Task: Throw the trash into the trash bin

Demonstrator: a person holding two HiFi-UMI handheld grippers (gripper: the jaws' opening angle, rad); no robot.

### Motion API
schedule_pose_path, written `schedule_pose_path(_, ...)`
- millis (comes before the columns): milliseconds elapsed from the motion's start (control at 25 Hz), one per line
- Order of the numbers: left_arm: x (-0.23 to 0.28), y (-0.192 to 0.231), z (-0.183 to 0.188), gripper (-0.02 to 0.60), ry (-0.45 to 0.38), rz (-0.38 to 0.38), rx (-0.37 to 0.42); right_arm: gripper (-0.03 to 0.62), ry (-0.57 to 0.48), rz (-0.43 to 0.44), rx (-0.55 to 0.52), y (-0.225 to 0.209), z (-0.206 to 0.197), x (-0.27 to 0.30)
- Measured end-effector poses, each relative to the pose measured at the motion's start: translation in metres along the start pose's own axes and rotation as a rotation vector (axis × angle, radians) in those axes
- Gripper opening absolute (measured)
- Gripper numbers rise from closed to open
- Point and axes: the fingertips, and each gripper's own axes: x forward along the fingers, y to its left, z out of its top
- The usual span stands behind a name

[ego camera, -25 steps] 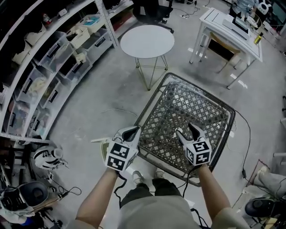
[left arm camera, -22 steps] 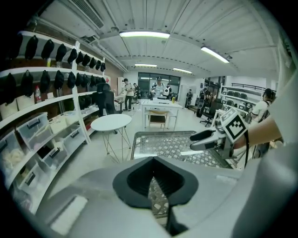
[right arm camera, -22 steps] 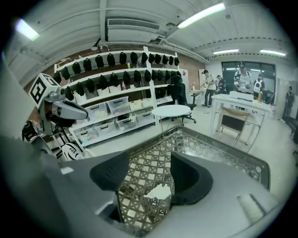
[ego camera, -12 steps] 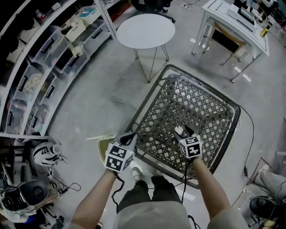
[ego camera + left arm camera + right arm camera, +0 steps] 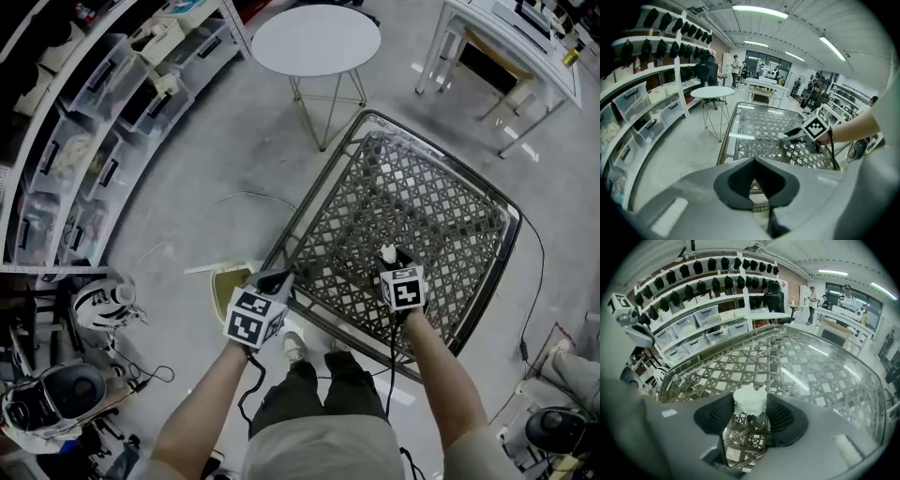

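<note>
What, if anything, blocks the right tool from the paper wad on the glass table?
Likely nothing, so yes: the paper wad sits between the jaws of the right tool, which have just been closing.

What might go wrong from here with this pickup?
The right hand-held gripper has just been closing on the white crumpled paper wad, caught only at the jaw tips; it may slip out on lifting.
The wad lies on the glass-topped wicker lattice table; pushing lower could strike the glass.
What looks like the yellowish trash bin stands on the floor off the table's corner, partly hidden behind the shut left hand-held gripper; a throw could miss.
</note>
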Motion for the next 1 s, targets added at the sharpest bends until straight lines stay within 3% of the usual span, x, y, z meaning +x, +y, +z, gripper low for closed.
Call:
schedule_pose_path(120,-0.005,0.000,-0.008,0.003,0.003,0.006,-0.011,0.135,-0.010,-0.021,0.021,-0.003,-0.001,-0.005)
schedule_pose_path(200,-0.014,0.001,-0.011,0.003,-0.005,0.011,-0.022,0.113,-0.046,-0.025,0.034,-0.002,0.007,-0.016)
schedule_pose_path(480,-0.069,0.024,-0.008,0.003,-0.077,0.103,-0.048,0.102,-0.173,0.051,0.059,0.021,0.058,-0.074)
schedule_pose_path(720,-0.139,0.060,-0.004,0.003,-0.147,0.197,-0.067,0.100,-0.289,0.155,0.035,0.080,0.120,-0.124)
schedule_pose_path(1000,-0.202,0.083,-0.005,0.003,-0.231,0.274,-0.110,0.100,-0.358,0.293,-0.107,0.173,0.174,-0.161)
